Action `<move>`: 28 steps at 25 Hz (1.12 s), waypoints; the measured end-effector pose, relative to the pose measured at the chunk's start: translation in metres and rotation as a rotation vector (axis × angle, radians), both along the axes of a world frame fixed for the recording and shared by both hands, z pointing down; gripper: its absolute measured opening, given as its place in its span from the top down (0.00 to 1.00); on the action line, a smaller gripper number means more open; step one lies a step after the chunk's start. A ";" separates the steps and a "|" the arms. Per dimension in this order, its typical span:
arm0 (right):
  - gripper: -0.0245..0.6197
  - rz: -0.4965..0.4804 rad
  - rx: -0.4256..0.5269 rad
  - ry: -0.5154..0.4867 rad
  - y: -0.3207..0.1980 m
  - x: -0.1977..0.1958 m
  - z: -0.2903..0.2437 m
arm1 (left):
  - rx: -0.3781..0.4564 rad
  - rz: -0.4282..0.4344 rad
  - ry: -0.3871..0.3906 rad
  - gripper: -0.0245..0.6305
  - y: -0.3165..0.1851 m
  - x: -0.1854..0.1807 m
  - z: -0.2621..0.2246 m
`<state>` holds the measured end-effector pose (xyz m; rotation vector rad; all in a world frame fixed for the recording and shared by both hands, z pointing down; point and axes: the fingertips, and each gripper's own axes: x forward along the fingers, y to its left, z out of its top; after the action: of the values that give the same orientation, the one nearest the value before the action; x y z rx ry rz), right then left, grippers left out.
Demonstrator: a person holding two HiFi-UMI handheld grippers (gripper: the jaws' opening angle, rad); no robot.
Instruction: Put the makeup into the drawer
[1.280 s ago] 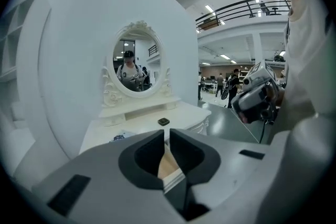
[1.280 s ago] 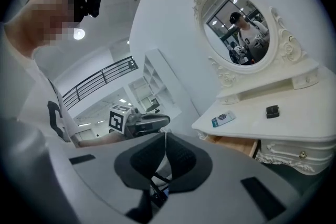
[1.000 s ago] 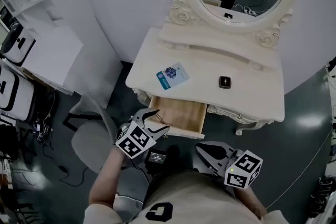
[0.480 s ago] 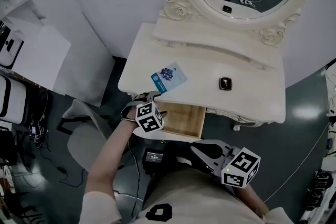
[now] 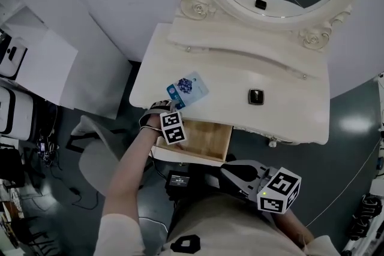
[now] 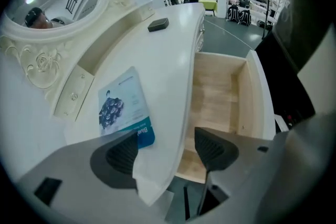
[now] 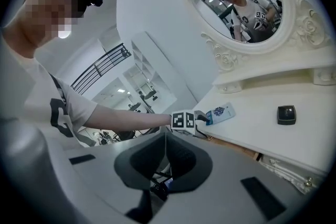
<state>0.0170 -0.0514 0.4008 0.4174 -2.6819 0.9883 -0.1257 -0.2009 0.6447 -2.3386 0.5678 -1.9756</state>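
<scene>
Currently the left gripper [image 5: 169, 108] hangs steeply nose-down over the near left edge of the cream-painted vanity table [image 5: 288, 114]. Its jaws have just been opening and stand spread as wide as they go. Nothing is gripped: in the left gripper view only the table's edge and the drop below it show between the pads [image 6: 212, 147]. The flat blue-and-white makeup packet [image 6: 123, 107] lies just beyond the left-hand pad. That pad's tip overlaps the packet's teal end in the picture; whether it touches cannot be told.

The packet lies flat on the tabletop at its near left. Its long axis runs from the gripper away toward the far right, so the short teal end faces the jaws. It sits a little to the left of the jaws' gap, so a slight shift left would probably be needed to bring that end between the pads. The open pale wooden drawer [image 5: 201, 139] lies just near and right of the packet, below the tabletop.

The right gripper [image 5: 227, 172] is low by the person's body, near of the drawer, jaws pressed together on nothing. The left hand is far nearer the packet. A small black square compact [image 5: 256, 96] sits further right on the table, well apart from both grippers.
</scene>
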 end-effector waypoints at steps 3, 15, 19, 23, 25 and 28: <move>0.92 0.008 -0.005 0.001 -0.004 0.003 0.001 | 0.044 0.017 -0.033 0.41 -0.003 -0.004 0.007; 0.92 0.007 -0.002 -0.015 -0.006 -0.009 -0.001 | 0.195 0.002 -0.036 0.59 0.014 -0.009 0.002; 0.92 -0.002 0.006 -0.024 -0.003 -0.014 -0.002 | 0.237 -0.018 -0.025 0.70 0.014 -0.011 -0.001; 0.92 0.010 0.006 -0.023 -0.001 -0.015 -0.002 | 0.244 -0.024 -0.004 0.76 0.019 -0.011 -0.005; 0.92 0.015 0.009 -0.026 -0.001 -0.014 -0.003 | 0.246 -0.034 0.008 0.80 0.022 -0.010 -0.007; 0.92 0.013 0.016 -0.033 -0.001 -0.014 -0.006 | 0.238 -0.048 0.025 0.84 0.026 -0.007 -0.008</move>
<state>0.0031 -0.0525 0.3947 0.4254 -2.7209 0.9866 -0.1330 -0.1746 0.6362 -2.2277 0.8180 -1.7855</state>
